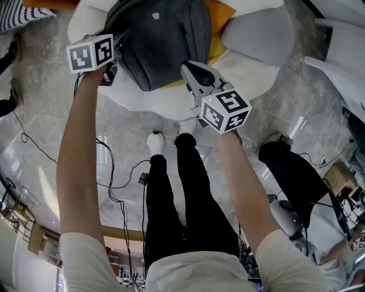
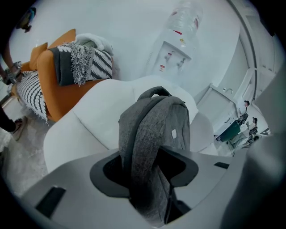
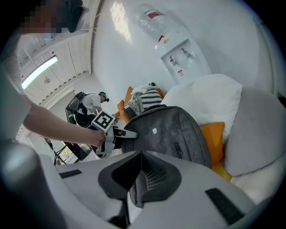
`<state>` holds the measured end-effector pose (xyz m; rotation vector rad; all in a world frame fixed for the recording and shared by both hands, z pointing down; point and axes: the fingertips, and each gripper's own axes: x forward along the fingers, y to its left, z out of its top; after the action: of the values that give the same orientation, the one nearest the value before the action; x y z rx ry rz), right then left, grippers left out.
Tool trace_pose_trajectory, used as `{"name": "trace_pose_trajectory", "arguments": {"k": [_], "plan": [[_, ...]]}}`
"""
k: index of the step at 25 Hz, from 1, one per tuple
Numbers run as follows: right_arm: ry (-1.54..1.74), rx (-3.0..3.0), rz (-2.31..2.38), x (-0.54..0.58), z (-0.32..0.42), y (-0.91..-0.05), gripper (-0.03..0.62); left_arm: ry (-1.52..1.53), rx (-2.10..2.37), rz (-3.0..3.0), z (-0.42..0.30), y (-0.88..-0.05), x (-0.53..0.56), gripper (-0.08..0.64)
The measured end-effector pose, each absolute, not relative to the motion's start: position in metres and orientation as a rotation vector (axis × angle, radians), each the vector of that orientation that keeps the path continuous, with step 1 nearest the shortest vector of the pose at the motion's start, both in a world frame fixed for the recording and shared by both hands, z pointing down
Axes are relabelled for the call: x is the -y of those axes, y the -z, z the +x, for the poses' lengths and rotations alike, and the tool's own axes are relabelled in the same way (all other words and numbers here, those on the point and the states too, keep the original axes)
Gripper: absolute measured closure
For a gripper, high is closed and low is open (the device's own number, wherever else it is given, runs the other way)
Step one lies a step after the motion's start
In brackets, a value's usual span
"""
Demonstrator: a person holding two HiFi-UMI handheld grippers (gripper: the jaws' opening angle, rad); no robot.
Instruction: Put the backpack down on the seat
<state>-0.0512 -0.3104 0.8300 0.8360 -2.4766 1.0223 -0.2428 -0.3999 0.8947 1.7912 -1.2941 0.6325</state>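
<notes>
A dark grey backpack (image 1: 159,40) stands upright on the white seat (image 1: 245,74), leaning back toward the cushions. My left gripper (image 1: 116,59) is at its left side. In the left gripper view the backpack (image 2: 167,123) sends a grey strap (image 2: 143,152) down between the jaws of my left gripper (image 2: 145,170), with dark gaps on both sides, so it is open around the strap. My right gripper (image 1: 191,71) is at the bag's lower right edge. In the right gripper view my right gripper (image 3: 137,190) is pinched on a strip of grey fabric in front of the backpack (image 3: 170,134).
An orange cushion (image 1: 219,17) and a grey cushion (image 1: 259,34) lie behind the bag. A water dispenser (image 2: 174,49) stands against the wall. An orange chair with striped throws (image 2: 58,85) is to the left. Cables (image 1: 114,171) and a black chair (image 1: 291,171) are on the marble floor.
</notes>
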Motion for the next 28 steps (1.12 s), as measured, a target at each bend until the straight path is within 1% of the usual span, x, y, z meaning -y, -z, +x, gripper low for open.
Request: {"name": "trace_pose_trajectory", "arguments": {"k": [2,4,5,8,19,28], "plan": [[-1.019,2.472,0.832,0.309,-0.05,-0.831,0.568,-0.651,1.312,1.781,-0.245,-0.896,0.4,0.354],[-1.013,2.467,0.828,0.308,-0.048,-0.833,0.568,-0.695,1.352,1.773,-0.249,-0.898,0.401,0.3],[-1.014,2.465,0.829,0.308,-0.047,-0.833,0.568,-0.717,1.372,1.773,-0.251,-0.897,0.402,0.285],[-1.016,2.46,0.829,0.305,-0.044,-0.832,0.568,-0.732,1.414,1.769,-0.257,-0.893,0.402,0.262],[-0.997,2.472,0.836,0.304,-0.046,-0.817,0.568,-0.727,1.431,1.796,-0.261,-0.868,0.403,0.261],[-0.942,2.483,0.839,0.303,-0.047,-0.785,0.568,-0.722,1.386,1.814,-0.243,-0.842,0.382,0.262]]}}
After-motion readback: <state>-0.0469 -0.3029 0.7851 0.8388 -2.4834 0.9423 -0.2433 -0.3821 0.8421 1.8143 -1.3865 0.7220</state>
